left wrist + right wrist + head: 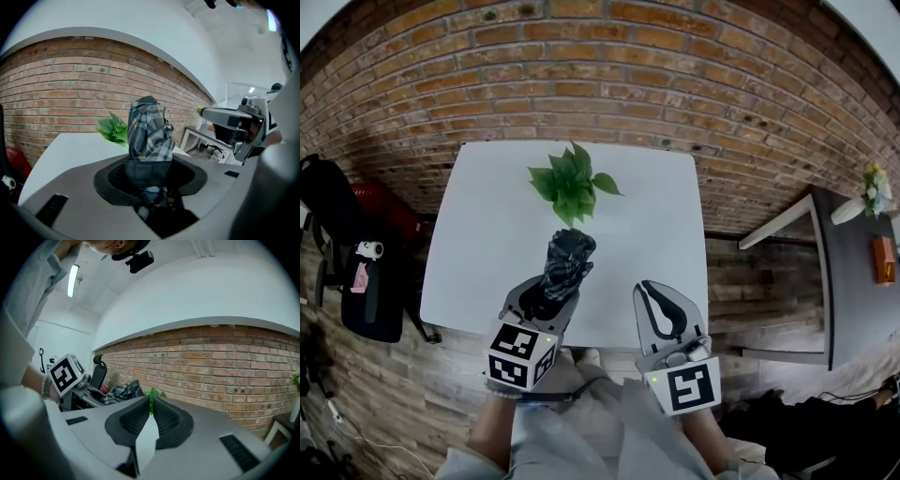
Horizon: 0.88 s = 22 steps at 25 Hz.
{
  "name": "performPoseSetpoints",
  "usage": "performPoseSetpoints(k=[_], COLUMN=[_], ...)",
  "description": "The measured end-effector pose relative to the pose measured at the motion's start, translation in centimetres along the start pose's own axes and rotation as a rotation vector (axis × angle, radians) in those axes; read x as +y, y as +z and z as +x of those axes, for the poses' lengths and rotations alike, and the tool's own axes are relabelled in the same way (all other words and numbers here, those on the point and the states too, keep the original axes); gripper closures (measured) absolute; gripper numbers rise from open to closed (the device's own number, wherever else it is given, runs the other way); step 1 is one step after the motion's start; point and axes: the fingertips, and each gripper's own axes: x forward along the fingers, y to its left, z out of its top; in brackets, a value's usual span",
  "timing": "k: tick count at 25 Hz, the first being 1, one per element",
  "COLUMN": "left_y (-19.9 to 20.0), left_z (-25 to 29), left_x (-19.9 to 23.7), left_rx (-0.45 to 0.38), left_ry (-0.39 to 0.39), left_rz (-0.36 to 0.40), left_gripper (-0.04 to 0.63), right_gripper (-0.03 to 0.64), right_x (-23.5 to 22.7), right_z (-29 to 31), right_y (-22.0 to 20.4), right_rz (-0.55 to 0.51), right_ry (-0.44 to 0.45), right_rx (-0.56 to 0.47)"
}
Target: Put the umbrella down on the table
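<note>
A folded umbrella [568,261] in grey plaid fabric stands out of my left gripper [551,298], which is shut on its lower end. It hangs over the near edge of the white table [487,234], pointing toward the far side. In the left gripper view the umbrella [149,133] rises between the pads, its strap at the grip. My right gripper [654,302] hovers beside it at the table's near edge, jaws together and empty. The right gripper view shows its pads [136,420] almost touching, with the umbrella [123,391] off to the left.
A green leafy plant [572,183] stands on the table just beyond the umbrella's tip. A brick wall [609,84] runs behind the table. A black chair with bags [347,262] sits to the left. A dark side table [853,281] with flowers [874,187] is on the right.
</note>
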Motion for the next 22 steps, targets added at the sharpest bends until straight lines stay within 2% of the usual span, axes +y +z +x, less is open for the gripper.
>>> performPoseSetpoints(k=[4, 13, 17, 22], left_y=[-1.0, -4.1, -6.3, -7.9], left_z=[1.9, 5.6, 7.4, 9.2], left_x=[0.7, 2.7, 3.8, 5.3], left_rx=[0.042, 0.179, 0.265, 0.343], left_ry=[-0.002, 0.013, 0.034, 0.058], left_rz=[-0.027, -0.011, -0.009, -0.052], left_gripper=[0.376, 0.376, 0.376, 0.376], right_gripper=[0.563, 0.563, 0.563, 0.563], right_x=[-0.4, -0.5, -0.4, -0.5], right_z=[1.1, 2.6, 2.9, 3.4], right_y=[-0.8, -2.6, -3.2, -3.9], right_rz=[0.010, 0.024, 0.030, 0.029], right_ry=[0.003, 0.014, 0.015, 0.004], right_rx=[0.014, 0.052, 0.066, 0.082])
